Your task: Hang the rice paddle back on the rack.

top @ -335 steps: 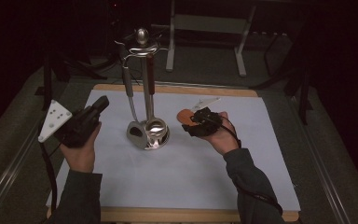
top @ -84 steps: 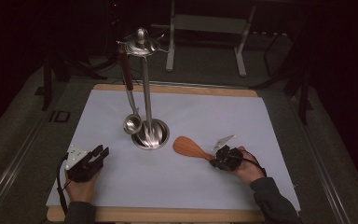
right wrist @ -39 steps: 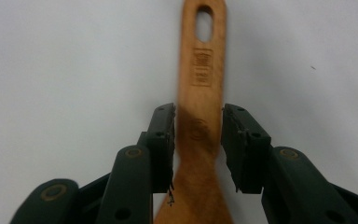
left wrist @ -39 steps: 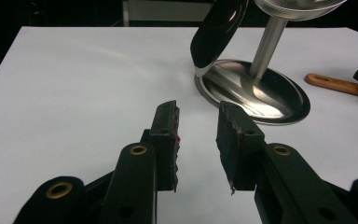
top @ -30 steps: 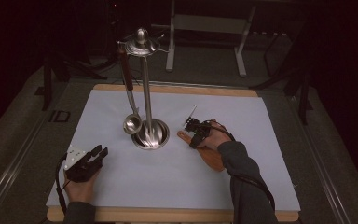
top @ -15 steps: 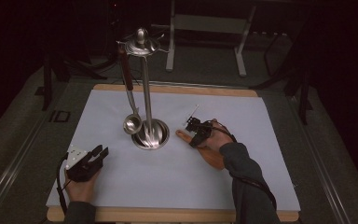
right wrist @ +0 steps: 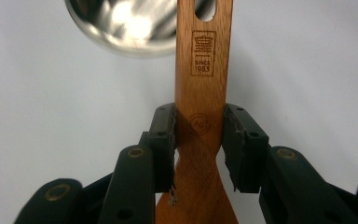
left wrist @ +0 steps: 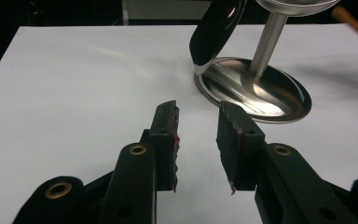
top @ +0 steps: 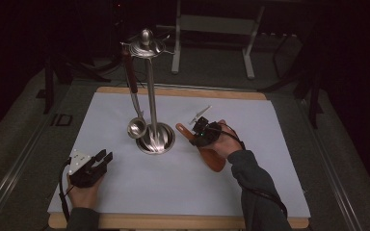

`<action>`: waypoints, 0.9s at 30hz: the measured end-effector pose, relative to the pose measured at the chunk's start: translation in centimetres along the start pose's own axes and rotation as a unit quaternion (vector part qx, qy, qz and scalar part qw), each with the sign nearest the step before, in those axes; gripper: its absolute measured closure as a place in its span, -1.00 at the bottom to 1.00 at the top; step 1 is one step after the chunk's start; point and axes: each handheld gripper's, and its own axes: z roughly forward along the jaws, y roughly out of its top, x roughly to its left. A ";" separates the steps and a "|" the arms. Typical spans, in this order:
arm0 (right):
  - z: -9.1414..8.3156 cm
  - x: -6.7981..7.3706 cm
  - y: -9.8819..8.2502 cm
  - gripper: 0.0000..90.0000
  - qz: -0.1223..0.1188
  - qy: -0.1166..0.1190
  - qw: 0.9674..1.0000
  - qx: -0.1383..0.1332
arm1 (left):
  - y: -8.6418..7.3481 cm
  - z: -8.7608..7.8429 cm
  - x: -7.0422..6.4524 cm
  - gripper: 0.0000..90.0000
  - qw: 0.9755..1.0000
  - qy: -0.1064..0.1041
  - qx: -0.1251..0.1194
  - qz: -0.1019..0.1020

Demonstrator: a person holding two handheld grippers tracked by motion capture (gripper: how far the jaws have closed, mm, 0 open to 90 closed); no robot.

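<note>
Two grippers in play. Right gripper (top: 198,129), centre-right of high view, has its jaws closed onto the flat handle of the brown wooden spatula (top: 212,156); in the right gripper view the pads pinch the spatula (right wrist: 200,126) at the narrow neck, just below the stamped logo, hang-hole end pointing away from the hand. Jaws have just been closing a bit further, spatula between them. Blade end trails toward the person's right hand; whether it touches the paper I can't tell. Judgement: gripped near the neck so the hole end stays free, prob. for hooking onto the rack.

Left gripper (top: 94,163), lower left of high view, jaws roughly two-thirds open w/ nothing between them; left gripper view shows bare white paper between the pads (left wrist: 168,130). Parked, looks idle.

Tall polished steel utensil stand (top: 150,91) w/ round base sits centre frame on the white paper sheet (top: 250,192) over the wooden board (top: 183,90). Steel ladle (top: 136,126) already hangs at the stand's left side, bowl low, just beside the base.

Obstacles: the post and top hooks are near the spatula's path; the ladle takes the left side, so the right-side hooks look more accessible.
</note>
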 end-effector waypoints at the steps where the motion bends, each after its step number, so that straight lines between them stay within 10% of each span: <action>1: -0.2 0.1 0.0 0.47 0.001 0.000 1.000 -0.012 | 0.0 0.0 0.0 0.52 1.000 0.000 0.000 0.000; 12: -2.6 1.4 0.4 0.47 -0.028 0.014 0.993 -0.113 | -0.1 0.1 -0.1 0.52 1.000 0.004 0.003 0.005; 27: -6.4 2.8 2.0 0.47 -0.029 0.004 0.971 -0.238 | -0.1 0.2 -0.1 0.52 1.000 0.003 0.004 0.005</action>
